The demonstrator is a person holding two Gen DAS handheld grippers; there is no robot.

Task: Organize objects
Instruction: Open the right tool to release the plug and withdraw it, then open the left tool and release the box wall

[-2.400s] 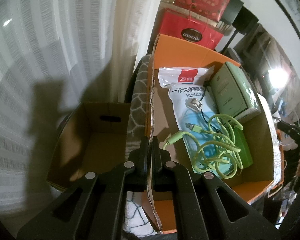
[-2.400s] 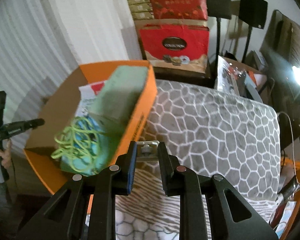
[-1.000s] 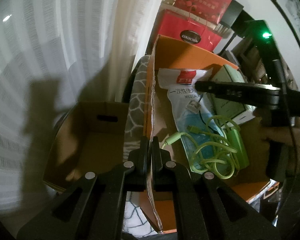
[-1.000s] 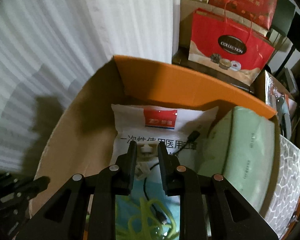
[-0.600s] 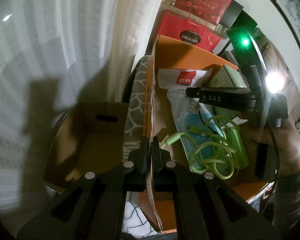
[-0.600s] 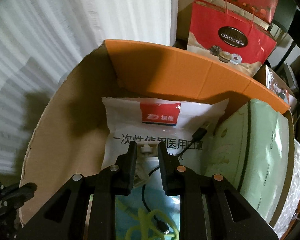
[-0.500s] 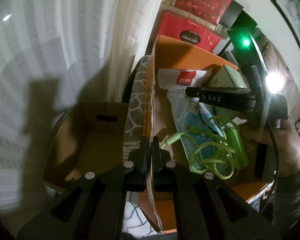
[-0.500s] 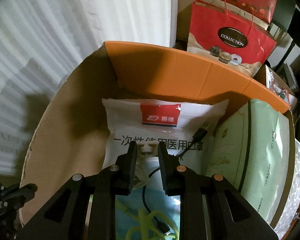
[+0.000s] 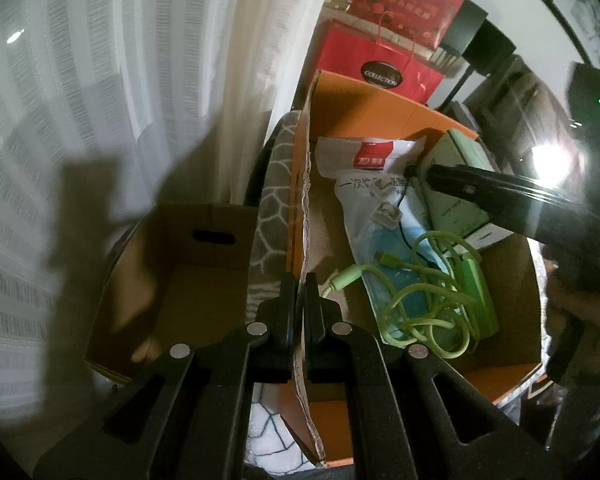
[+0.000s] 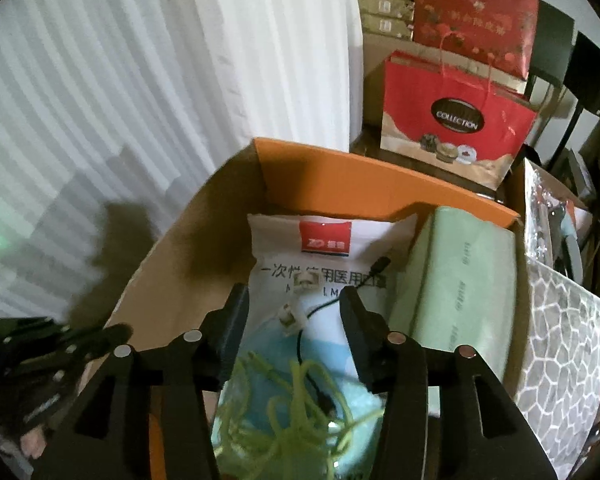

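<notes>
Right gripper (image 10: 292,312) fingers just spread – small white plastic clip (image 10: 293,317) lies loose on the mask packet (image 10: 300,264) inside the orange cardboard box (image 9: 380,108). Probably light, rigid; pinch its flat sides. Left gripper (image 9: 299,292) fingers clamp the box wall.

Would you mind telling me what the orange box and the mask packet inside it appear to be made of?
Orange box: most likely corrugated cardboard, matte orange outside, plain brown inside; its torn side wall shows a ragged papery edge. Mask packet: probably thin plastic film, glossy white with a clear lower part that shows the blue contents.
</notes>
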